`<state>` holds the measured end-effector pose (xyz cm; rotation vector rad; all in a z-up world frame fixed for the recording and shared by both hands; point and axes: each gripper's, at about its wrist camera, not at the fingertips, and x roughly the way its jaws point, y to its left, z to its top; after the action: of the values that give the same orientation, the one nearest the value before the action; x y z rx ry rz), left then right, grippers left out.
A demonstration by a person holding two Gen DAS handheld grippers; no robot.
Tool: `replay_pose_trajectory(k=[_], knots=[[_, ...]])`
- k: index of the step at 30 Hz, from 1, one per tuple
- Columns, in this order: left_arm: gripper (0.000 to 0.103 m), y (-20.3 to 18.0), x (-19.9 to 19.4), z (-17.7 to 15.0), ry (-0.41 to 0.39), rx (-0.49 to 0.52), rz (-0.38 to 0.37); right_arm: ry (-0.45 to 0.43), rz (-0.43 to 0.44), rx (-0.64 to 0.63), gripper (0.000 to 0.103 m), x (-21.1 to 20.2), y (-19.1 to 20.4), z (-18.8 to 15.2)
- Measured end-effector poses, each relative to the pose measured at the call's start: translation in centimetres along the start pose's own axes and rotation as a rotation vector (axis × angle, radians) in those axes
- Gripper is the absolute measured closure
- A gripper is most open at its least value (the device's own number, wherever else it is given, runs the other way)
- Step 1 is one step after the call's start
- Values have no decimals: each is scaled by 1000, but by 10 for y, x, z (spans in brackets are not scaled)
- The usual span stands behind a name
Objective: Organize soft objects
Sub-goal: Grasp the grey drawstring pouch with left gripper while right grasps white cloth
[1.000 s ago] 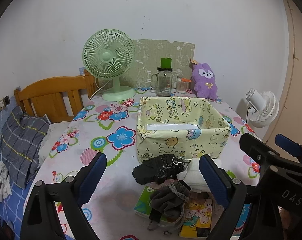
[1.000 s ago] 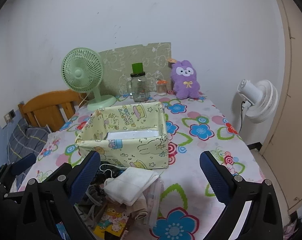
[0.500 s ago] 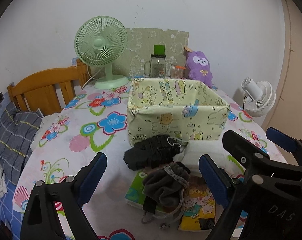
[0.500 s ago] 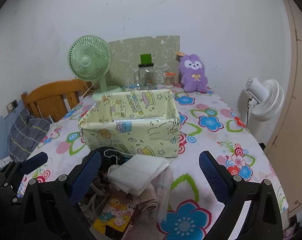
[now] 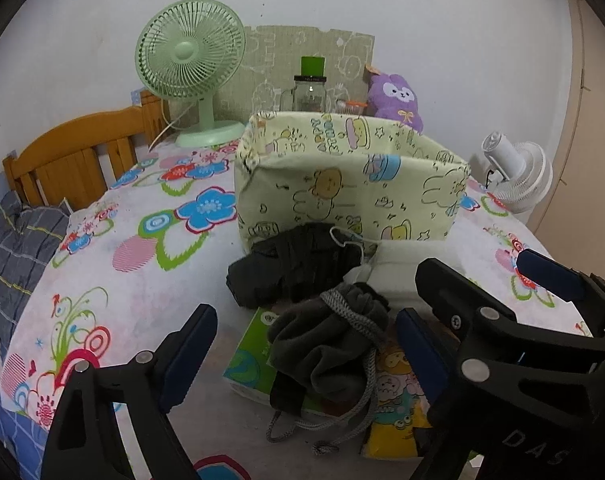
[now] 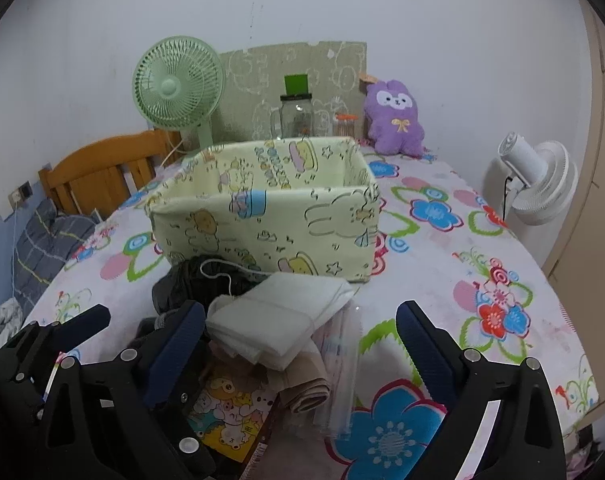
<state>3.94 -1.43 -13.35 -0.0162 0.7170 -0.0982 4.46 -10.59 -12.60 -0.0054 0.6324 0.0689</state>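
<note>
The left gripper, jaws wide and empty, has the grey drawstring pouch between its fingers (limp, light, I'd guess); best pinched mid-bunch, not by the cord.

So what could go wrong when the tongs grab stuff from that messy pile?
1. The grey drawstring pouch has a loose cord trailing on the table; the left tongs might catch only the cord, leaving the pouch dangling.
2. The white folded cloth lies on other things, so the open right tongs could pinch several at once.
3. The fabric box looks soft; a bump may push it away.
</note>
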Motion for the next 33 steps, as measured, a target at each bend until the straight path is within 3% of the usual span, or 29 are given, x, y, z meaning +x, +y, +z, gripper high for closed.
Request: replay_pose_trajectory(k=[10,14,22,27,33], knots=[[36,0,16,-4,50,-3,-26,56,5,-10,18,21,3,-4],[40,0,17,-4,50,6,-35,79,22,-11,23,28,5,-5],[42,-3,19,-2,49,27,-32,122,59,-2,52,38,8,-7],[44,-2,19,0,47,25,-32,121,59,-4,77,38,9,-6],[46,-6,14,2,37,43,-20,108,62,2,85,31,8,-4]])
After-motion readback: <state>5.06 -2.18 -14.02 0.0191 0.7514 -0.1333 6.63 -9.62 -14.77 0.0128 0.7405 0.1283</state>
